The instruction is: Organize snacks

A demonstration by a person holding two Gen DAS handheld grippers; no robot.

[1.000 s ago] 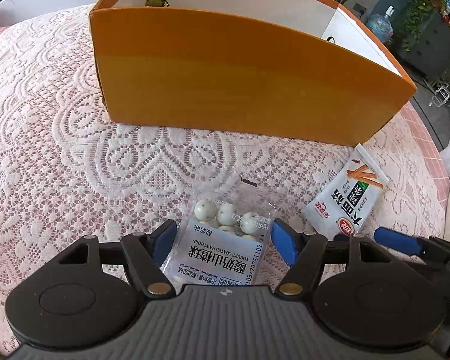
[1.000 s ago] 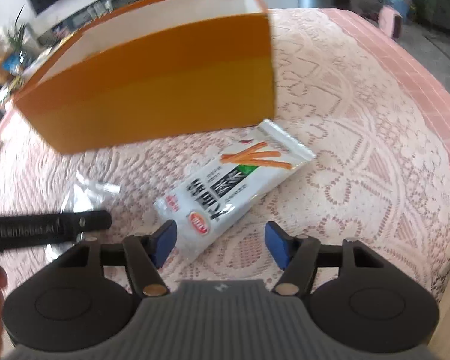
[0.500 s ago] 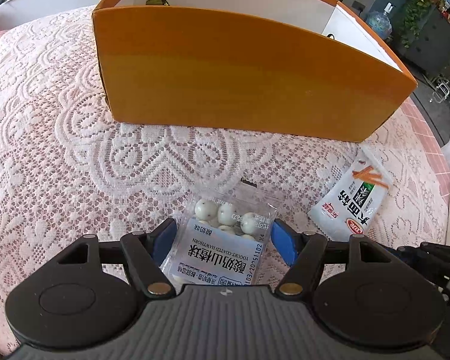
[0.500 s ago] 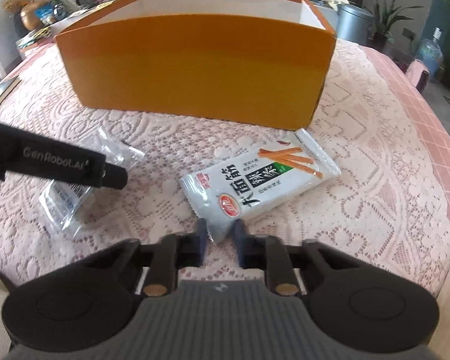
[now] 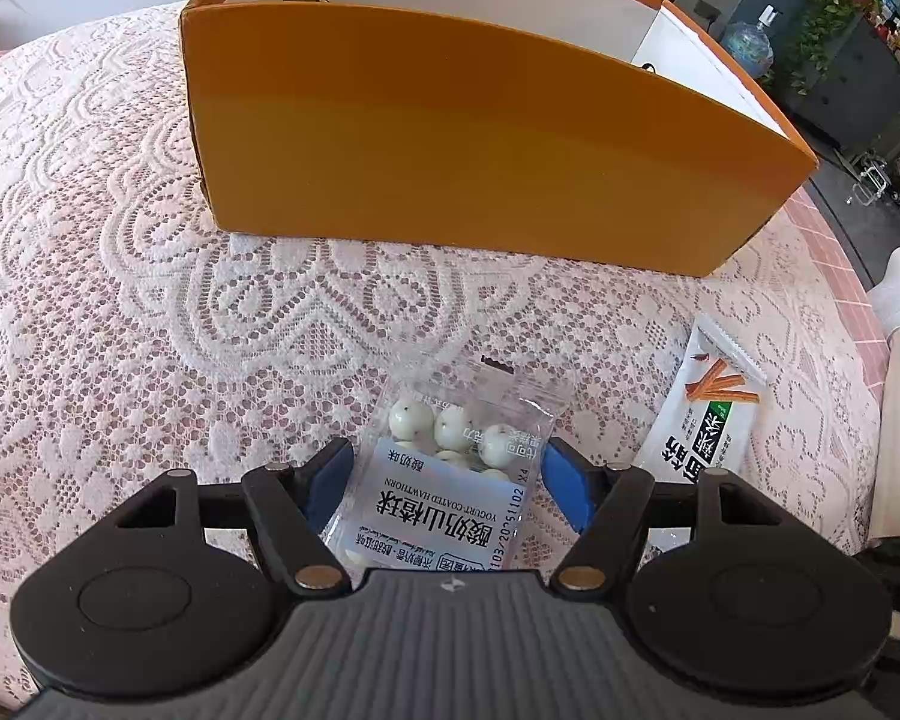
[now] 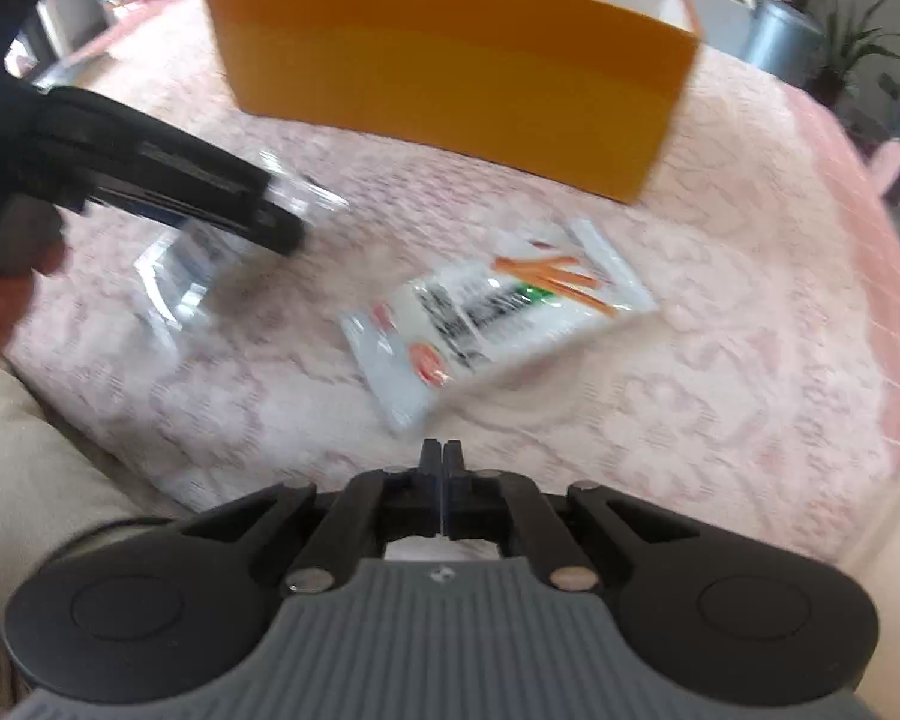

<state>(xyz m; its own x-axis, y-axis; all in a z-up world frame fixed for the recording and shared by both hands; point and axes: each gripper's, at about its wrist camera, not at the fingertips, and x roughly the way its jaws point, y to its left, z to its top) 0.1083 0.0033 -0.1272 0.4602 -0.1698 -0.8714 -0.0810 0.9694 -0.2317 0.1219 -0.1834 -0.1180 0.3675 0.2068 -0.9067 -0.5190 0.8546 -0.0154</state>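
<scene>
A clear packet of white yogurt-coated hawthorn balls (image 5: 450, 468) lies on the lace tablecloth between the open fingers of my left gripper (image 5: 444, 480), which straddles it without closing. A white noodle-stick snack packet (image 5: 705, 420) lies to its right; it also shows in the blurred right wrist view (image 6: 498, 318). My right gripper (image 6: 441, 462) is shut with nothing in it, just short of that packet's near corner. A large open orange box (image 5: 480, 138) stands behind both packets; it also shows in the right wrist view (image 6: 450, 54).
The left gripper's body (image 6: 150, 174) and the hand holding it fill the left of the right wrist view, over the clear packet (image 6: 180, 276). The lace tablecloth (image 5: 120, 300) covers the table. The table edge runs along the right, with the floor and plants beyond.
My right gripper closed from open to fully shut and pulled back, and the noodle packet now lies free in front of it. The left gripper stayed open around the hawthorn packet.
</scene>
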